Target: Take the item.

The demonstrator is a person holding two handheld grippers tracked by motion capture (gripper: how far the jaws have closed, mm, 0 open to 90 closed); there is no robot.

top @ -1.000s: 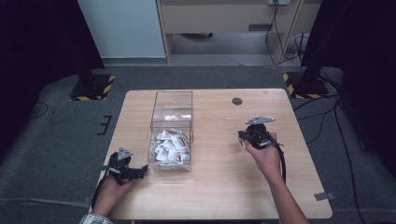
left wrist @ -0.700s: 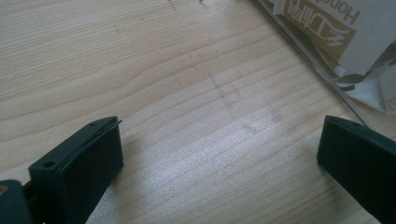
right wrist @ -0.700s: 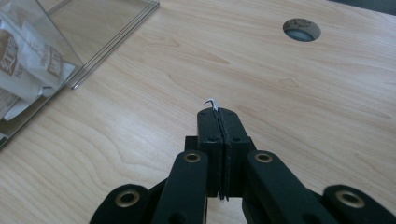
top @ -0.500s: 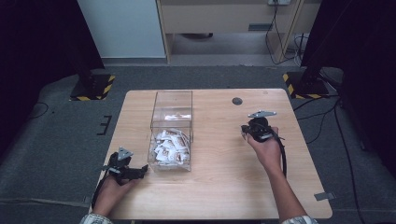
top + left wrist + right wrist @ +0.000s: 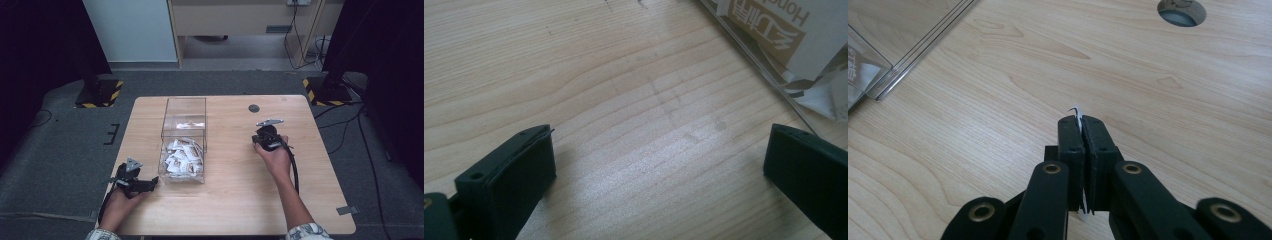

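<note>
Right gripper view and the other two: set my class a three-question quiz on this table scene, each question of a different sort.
1. True or false: the right gripper has its jaws closed on a thin white sliver.
2. What fills the near end of the clear box? A) white packets B) screws C) nothing
3. How do the left gripper's jaws stand?

Key: 1 true. 2 A, the white packets. 3 Wide apart over bare table.

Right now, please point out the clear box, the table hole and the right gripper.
Clear box (image 5: pixel 184 107): high view, back wall.
Table hole (image 5: pixel 254 108): high view, centre.
Right gripper (image 5: pixel 1081 121): right gripper view, between jaw tips.
</note>
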